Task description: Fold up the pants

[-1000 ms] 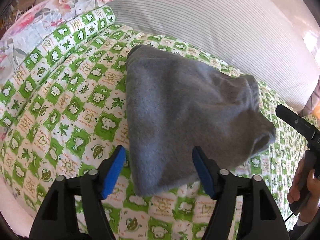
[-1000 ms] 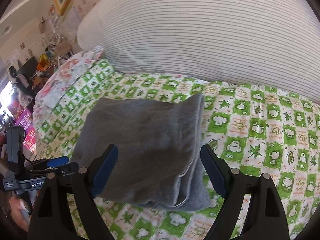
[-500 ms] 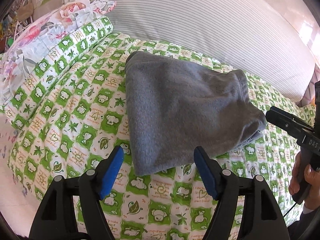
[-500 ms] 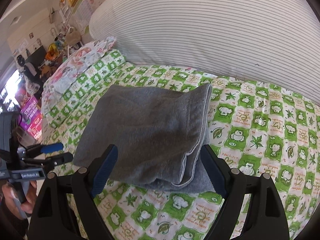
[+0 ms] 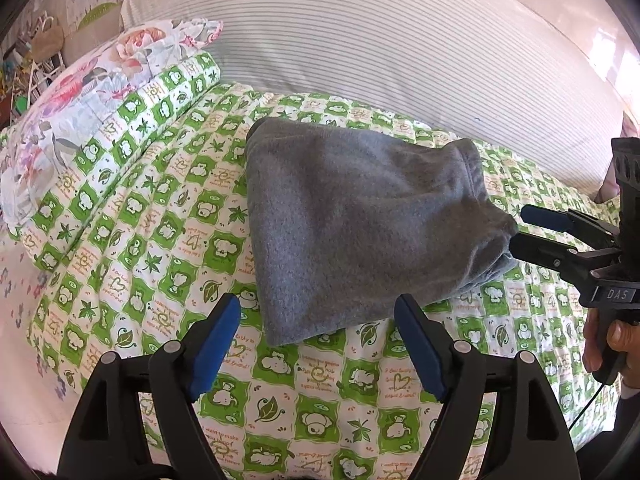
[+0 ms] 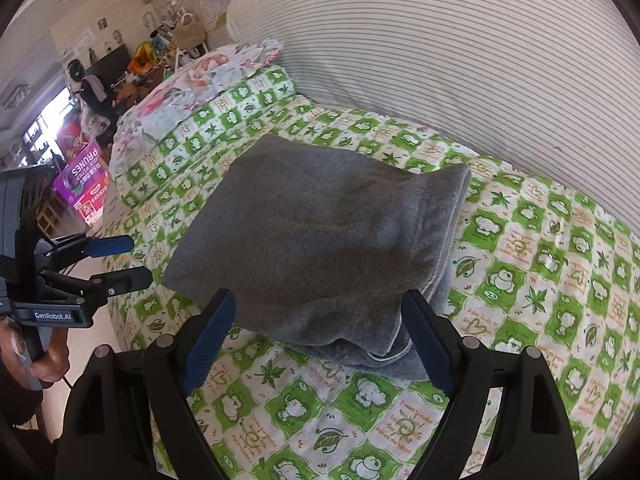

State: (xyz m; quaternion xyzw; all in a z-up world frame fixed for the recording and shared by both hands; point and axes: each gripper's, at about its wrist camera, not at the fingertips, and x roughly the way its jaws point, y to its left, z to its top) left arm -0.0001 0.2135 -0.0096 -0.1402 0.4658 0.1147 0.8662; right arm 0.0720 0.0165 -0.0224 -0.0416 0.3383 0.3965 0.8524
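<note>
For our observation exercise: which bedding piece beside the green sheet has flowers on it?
The floral pillow, left of the grey pants; the big pillow behind has only thin stripes.

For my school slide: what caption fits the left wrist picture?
Folded grey pants lie on a green patterned quilt, beyond the opening left hand-held gripper.

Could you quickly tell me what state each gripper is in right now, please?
Left gripper: jaws opening, nothing between them, clear of the folded grey fleece pants.
Right gripper: open, holding nothing, hovering at the pants' near edge.
</note>
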